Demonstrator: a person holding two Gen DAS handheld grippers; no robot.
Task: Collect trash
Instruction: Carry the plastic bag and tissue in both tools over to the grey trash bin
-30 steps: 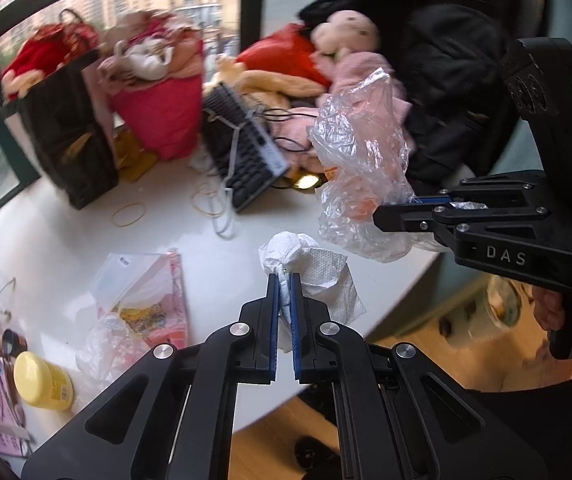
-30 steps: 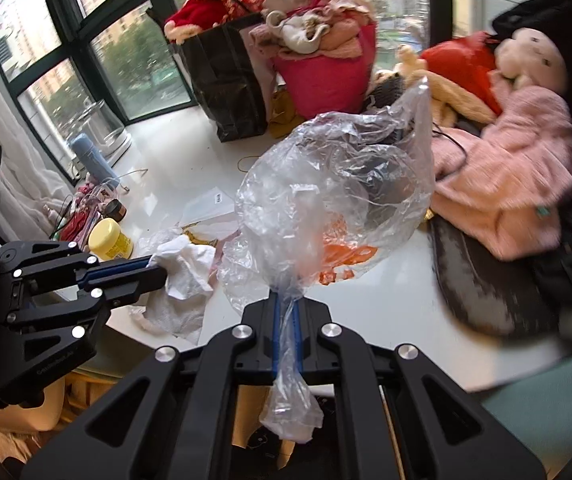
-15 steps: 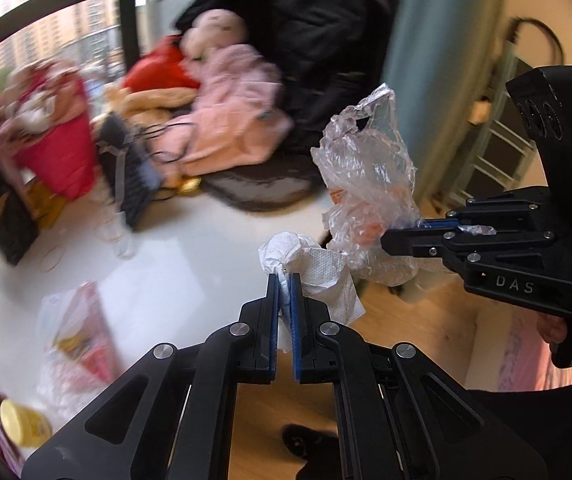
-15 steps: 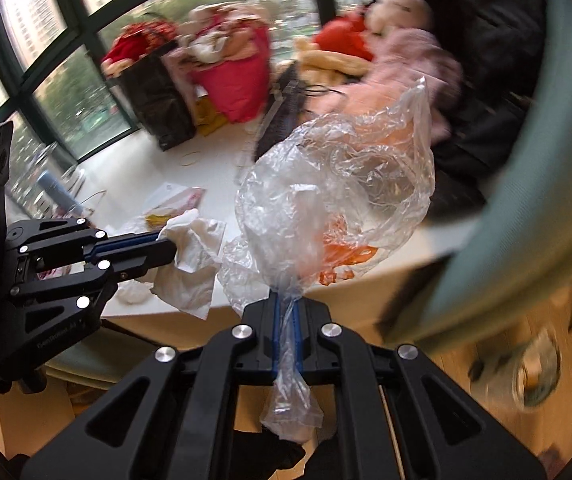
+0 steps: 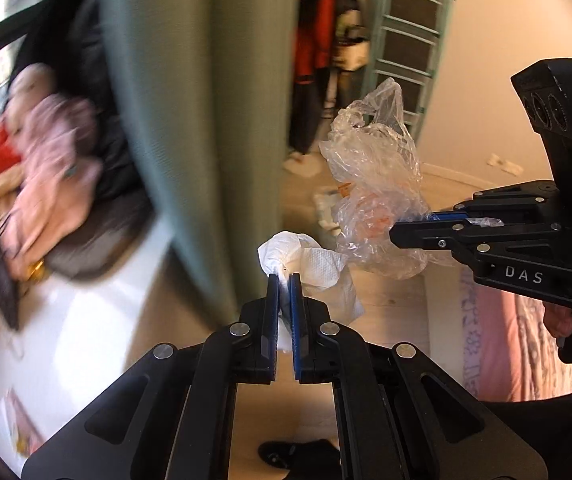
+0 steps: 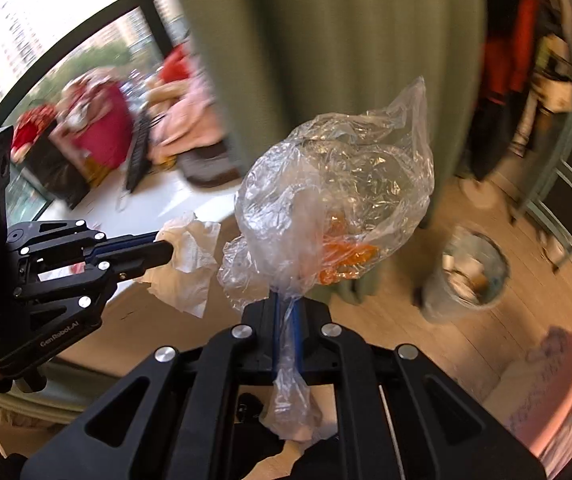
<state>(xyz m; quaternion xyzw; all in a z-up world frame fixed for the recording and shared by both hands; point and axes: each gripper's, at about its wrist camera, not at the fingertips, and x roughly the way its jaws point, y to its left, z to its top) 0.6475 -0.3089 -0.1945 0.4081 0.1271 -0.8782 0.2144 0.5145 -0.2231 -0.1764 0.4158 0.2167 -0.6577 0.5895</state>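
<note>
The crumpled tissue (image 5: pixel 306 260) sat clenched in the left tool (image 5: pixel 285 280), off the edge of the white surface (image 5: pixel 86 312). Beside it, the clear plastic bag (image 6: pixel 338 200), with something orange inside, was pinched by its neck in the right tool (image 6: pixel 286 308). A trash bin (image 6: pixel 470 272) stood on the wooden floor (image 6: pixel 526 280), near the green curtain (image 6: pixel 306 40).

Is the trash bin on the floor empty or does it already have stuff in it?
Not empty. In the right wrist view the trash bin stands upright on the wooden floor with pale crumpled scraps showing inside; motion blur hides how full it is.
</note>
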